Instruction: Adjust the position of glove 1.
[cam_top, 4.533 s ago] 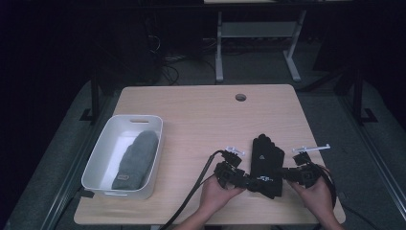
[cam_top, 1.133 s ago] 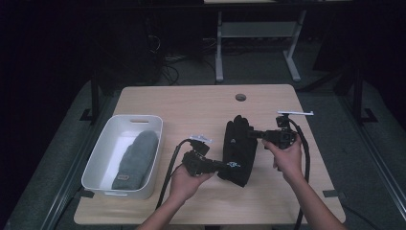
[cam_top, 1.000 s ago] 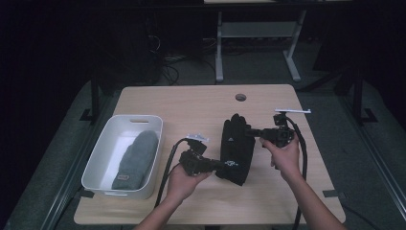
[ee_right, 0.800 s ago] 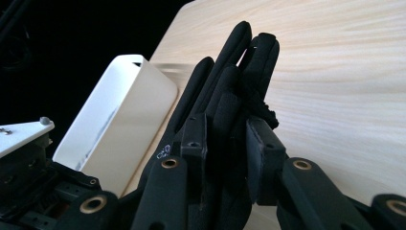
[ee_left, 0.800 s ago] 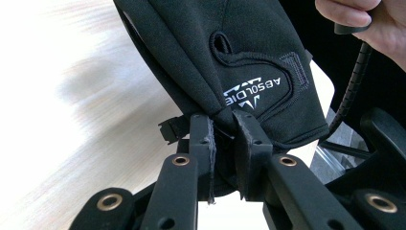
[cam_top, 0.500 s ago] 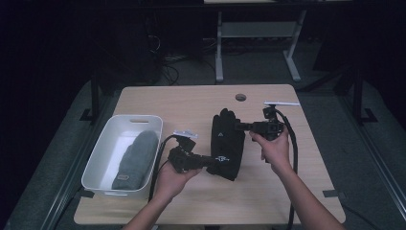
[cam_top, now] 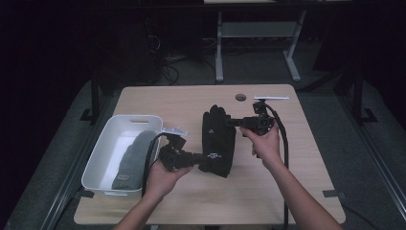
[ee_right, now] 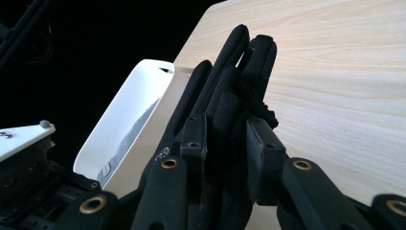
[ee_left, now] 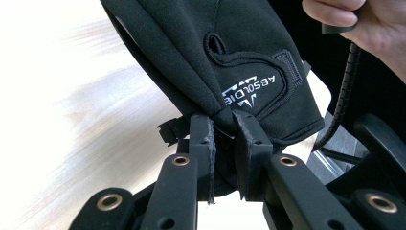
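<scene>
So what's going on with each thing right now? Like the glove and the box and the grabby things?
Black glove: lifted off the table, stretched between both grippers.
Left gripper: jaws shut on the glove's cuff end.
Right gripper: jaws shut on the glove's finger end.
White bin: resting on the table, open-topped, not touched.
Grey glove: lying flat inside the bin.
Table: bare wood around them.

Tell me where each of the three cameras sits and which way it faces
High view: above the person's side, facing forward and down on the table; both forearms, left tool, right tool.
Left gripper view: rides the left tool, looking along jaws clamped on the black glove cuff; the other hand beyond.
Right gripper view: rides the right tool, jaws on the glove's fingers, facing the white bin.
Shared: glove, table.
</scene>
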The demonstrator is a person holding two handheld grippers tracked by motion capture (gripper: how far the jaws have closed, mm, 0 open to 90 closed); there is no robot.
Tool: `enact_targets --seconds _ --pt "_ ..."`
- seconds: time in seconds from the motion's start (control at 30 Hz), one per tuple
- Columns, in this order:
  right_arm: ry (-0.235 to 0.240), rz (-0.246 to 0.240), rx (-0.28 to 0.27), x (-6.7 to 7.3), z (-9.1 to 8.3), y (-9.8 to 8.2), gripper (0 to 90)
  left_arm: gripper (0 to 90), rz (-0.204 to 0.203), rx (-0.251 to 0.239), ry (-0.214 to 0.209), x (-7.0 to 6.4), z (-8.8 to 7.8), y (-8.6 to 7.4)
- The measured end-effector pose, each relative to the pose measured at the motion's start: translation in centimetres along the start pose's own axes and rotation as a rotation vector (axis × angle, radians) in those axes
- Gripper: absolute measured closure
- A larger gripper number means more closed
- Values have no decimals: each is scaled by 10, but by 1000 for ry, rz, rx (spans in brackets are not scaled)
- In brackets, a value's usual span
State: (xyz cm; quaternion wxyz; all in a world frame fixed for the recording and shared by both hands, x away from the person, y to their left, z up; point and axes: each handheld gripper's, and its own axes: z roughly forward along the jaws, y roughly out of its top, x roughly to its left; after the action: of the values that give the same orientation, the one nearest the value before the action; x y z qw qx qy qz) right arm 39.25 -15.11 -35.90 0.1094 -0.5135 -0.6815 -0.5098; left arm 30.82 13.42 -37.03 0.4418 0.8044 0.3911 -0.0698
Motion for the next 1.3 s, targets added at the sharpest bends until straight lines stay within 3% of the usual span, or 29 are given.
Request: enact_targets --seconds 1.3 --pt "71 -40 32 41 44 21 716 791 0 -55 64 12 -60 -7"
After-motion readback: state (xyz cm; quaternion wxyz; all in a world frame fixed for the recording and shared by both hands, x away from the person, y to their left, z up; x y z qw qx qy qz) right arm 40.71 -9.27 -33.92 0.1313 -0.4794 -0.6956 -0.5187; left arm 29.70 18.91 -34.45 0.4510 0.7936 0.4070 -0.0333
